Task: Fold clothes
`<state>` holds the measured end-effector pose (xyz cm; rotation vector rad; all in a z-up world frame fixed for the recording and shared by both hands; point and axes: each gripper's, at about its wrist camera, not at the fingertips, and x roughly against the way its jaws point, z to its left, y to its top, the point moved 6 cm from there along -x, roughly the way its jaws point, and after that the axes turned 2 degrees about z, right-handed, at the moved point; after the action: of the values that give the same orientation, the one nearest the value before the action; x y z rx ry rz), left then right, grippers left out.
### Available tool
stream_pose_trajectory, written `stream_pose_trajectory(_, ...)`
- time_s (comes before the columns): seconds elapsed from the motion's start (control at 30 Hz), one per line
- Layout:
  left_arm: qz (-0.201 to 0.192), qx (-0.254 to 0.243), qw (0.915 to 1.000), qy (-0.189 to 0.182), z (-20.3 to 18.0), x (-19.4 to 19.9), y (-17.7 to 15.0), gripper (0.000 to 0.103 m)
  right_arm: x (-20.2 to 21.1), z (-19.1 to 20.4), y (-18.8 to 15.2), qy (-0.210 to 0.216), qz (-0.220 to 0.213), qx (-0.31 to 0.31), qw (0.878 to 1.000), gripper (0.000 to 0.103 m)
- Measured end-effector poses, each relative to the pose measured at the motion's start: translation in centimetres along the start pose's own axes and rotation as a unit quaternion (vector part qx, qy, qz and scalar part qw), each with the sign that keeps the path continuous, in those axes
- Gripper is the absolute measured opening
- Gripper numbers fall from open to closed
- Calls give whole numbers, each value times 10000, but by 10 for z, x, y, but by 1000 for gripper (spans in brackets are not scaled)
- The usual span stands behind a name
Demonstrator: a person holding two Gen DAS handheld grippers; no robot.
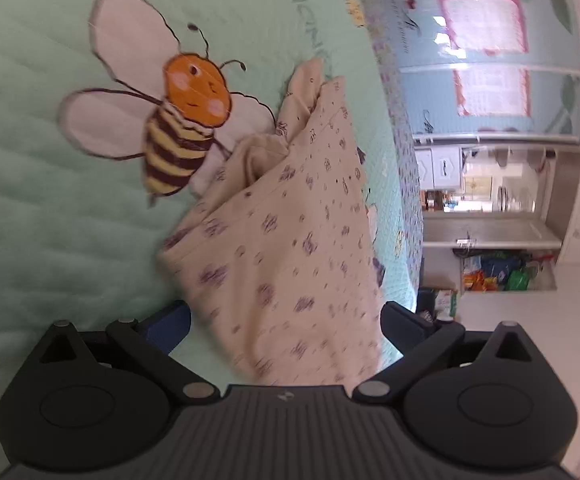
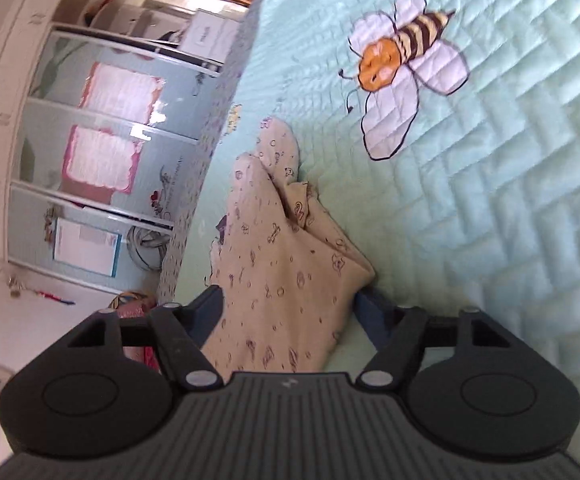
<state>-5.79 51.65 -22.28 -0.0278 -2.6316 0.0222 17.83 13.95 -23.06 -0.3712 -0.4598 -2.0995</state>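
A cream garment with a small purple print lies bunched on a mint quilted bedspread. My left gripper is open wide, with the near end of the garment lying between its fingers; bedspread shows between the cloth and the left finger. In the right wrist view the same garment runs in between the fingers of my right gripper, which is open. A strip of bedspread shows between the cloth and the right finger. Both views are rolled sideways.
An embroidered bee sits on the bedspread beside the garment. Past the bed's edge stand a pale blue wardrobe and a low shelf holding colourful packets.
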Motion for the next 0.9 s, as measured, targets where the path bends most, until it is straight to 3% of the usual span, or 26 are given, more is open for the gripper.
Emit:
stream_pose_trajectory(0.03,-88,125,9999,11,0,-4,2,102,-5,-1,1,-98,-33,-73,9999,57)
stream_pose_trajectory(0.07,-167,199,9997,-20,0,-4,4,100,-9,-2,1,-192,-67,-149,9997,45)
stream_pose_trajectory(0.1,-244,267,9993,-55,-1,-4,6,86,-10,-4,0,-268,-104,-230,9993,34)
stream_pose_trajectory(0.13,-268,260,9993,-89,-1,-6,6,76,-10,-7,-1,-299,-136,-293,9990,31)
stream_pose_trajectory(0.2,-252,344,9991,-20,12,-5,4,27,-11,-15,-4,-266,-151,-337,9990,10)
stream_pose_trajectory(0.23,-243,389,9989,18,18,-5,3,12,-12,-21,-4,-224,-128,-370,9990,5)
stream_pose_trajectory(0.27,-234,475,9986,29,26,-3,1,8,-13,-27,-4,-176,-105,-404,9990,3)
stream_pose_trajectory(0.33,-264,467,9985,-145,31,5,-1,8,-12,-31,-3,-60,-59,-457,9989,3)
stream_pose_trajectory(0.6,-469,-103,9988,29,10,26,-12,5,1,-18,0,-67,-40,-244,9997,4)
stream_pose_trajectory(0.9,-426,-591,9973,-122,-4,76,-31,2,61,-1,-14,291,-92,-76,9995,3)
